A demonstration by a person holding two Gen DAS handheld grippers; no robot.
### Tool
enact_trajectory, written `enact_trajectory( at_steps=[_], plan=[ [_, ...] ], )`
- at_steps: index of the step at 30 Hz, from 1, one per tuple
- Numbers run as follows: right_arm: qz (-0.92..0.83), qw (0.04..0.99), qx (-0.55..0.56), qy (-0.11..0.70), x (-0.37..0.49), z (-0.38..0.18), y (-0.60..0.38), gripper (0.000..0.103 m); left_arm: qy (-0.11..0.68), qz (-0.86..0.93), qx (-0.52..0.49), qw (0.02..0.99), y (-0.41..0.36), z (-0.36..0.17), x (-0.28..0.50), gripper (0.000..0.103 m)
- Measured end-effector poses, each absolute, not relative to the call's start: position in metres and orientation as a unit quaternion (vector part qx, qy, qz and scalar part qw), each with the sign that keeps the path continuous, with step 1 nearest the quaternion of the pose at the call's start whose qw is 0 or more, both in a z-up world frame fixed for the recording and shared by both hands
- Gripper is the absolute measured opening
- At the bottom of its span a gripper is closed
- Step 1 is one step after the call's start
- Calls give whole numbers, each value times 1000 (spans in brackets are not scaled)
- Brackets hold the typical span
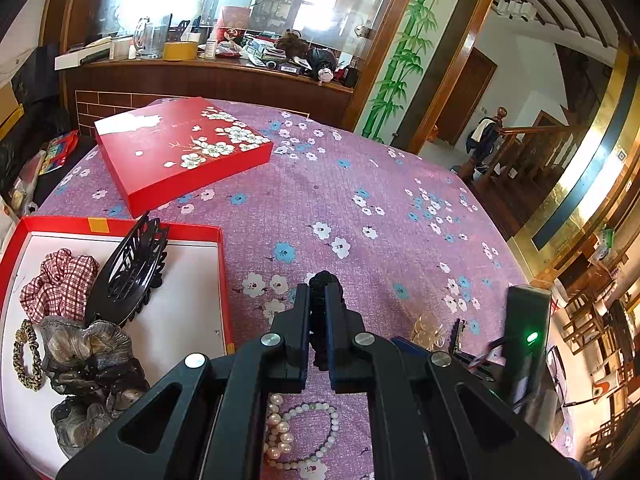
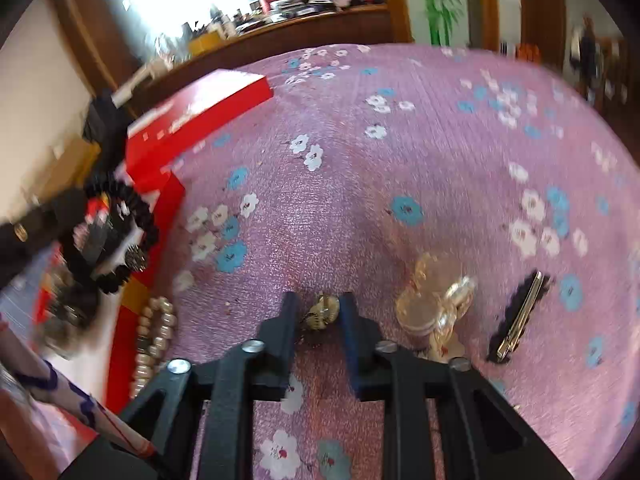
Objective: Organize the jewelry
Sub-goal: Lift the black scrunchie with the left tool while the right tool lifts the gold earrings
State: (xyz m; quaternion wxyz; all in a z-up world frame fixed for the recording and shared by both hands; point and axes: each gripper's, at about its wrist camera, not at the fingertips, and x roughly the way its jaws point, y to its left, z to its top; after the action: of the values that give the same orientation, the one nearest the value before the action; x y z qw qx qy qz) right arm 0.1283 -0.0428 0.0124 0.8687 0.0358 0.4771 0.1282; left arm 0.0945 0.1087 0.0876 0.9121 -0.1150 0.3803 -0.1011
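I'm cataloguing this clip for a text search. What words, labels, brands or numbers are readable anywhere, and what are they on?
None can be read.
Red box lid: faint gold print beside the blossoms, too small to read.
Barcode label on the cluttered wooden counter: too small to read.
Colourful packet at the table's left edge: print too blurred.
Right wrist view: motion-blurred, no text visible.

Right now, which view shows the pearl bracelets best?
The left wrist view: the pearl bracelets lie sharp on the purple cloth, partly behind the gripper frame. The right wrist view shows them blurred beside the red box.
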Motion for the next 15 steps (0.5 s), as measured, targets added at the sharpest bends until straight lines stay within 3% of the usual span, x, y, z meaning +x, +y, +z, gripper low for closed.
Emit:
enact_trajectory(
  at_steps=[4,15],
  plan=[
    [114,877,14,466,122,14,-40,9,382,-102,-115,911,108,87,94,6],
    [145,905,119,382,95,60,-97,9,383,-115,-92,912,89,85,89,6]
  ],
)
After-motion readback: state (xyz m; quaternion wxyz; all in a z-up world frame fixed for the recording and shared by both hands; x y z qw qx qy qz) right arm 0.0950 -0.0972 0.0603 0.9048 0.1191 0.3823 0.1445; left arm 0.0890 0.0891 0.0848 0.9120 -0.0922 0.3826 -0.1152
